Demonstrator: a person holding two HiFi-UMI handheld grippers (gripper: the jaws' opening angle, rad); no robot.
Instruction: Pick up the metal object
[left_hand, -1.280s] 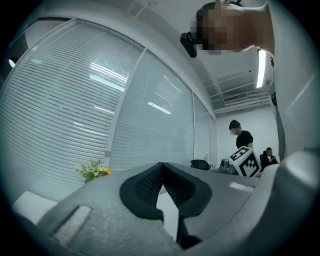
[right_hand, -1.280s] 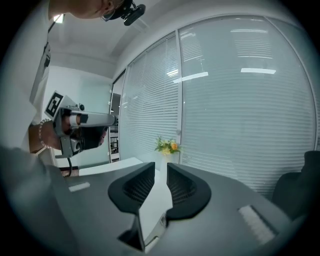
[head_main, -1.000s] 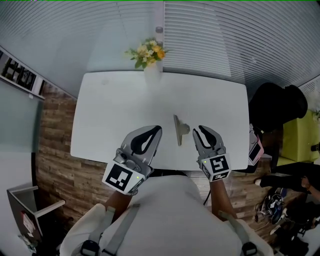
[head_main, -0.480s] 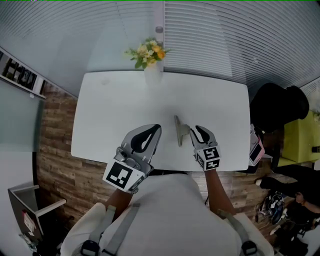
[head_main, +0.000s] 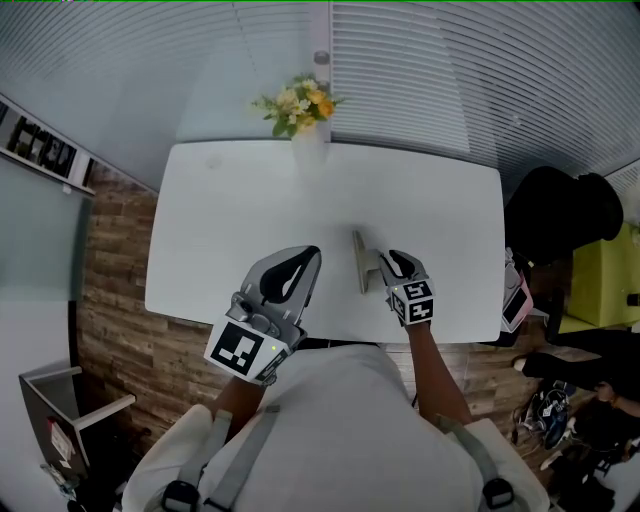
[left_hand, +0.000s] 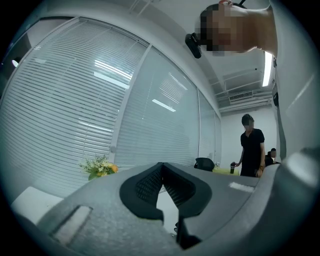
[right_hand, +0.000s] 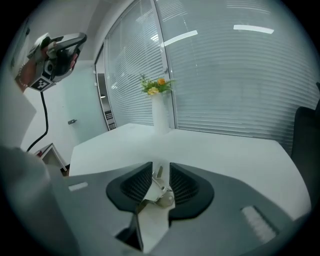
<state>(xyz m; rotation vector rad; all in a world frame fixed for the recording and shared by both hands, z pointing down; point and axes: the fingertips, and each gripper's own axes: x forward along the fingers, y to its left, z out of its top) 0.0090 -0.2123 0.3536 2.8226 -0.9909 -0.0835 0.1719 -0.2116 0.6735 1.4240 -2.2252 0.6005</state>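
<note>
The metal object (head_main: 361, 262) is a flat grey bar with a small bracket, lying on the white table (head_main: 250, 220) near its front edge. My right gripper (head_main: 386, 264) has come in from the right, and its jaws stand wide. In the right gripper view the bracket end of the metal object (right_hand: 159, 189) lies between the ribbed pads (right_hand: 181, 186), which do not visibly press on it. My left gripper (head_main: 312, 256) hovers over the table's front edge, left of the object, with its tips together. Its shut jaws (left_hand: 162, 167) hold nothing.
A white vase of yellow flowers (head_main: 301, 107) stands at the table's far edge, also seen ahead in the right gripper view (right_hand: 160, 102). A black chair (head_main: 555, 215) sits off the table's right side. A person in black (left_hand: 252, 145) stands in the background.
My right gripper has moved left and forward until its jaws sit around the metal object's bracket. The left gripper has barely moved. The object has stayed in place.
</note>
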